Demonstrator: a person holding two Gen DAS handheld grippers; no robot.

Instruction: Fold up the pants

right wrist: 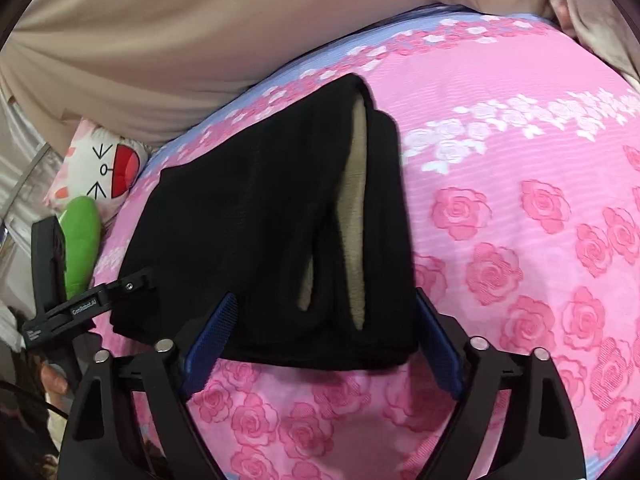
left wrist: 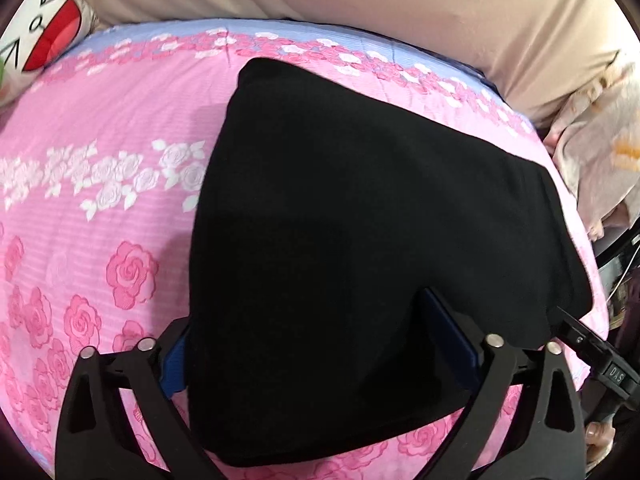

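left wrist view: your left gripper [left wrist: 320, 344] has its fingers spread wide apart, straddling the near edge of the folded black pants [left wrist: 360, 216] lying on the pink rose bedspread [left wrist: 92, 208]. right wrist view: your right gripper [right wrist: 324, 348] is also spread apart around the pants' [right wrist: 248, 216] end, tan lining showing; a plush toy [right wrist: 108, 168] sits left.

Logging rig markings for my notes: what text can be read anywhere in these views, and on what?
"GenRobot.AI": on the left gripper, right wrist view.
Smaller print lower on it: too small to read.
"DAS": on the right gripper, left wrist view, uncertain.
Pants, bedspread: none.
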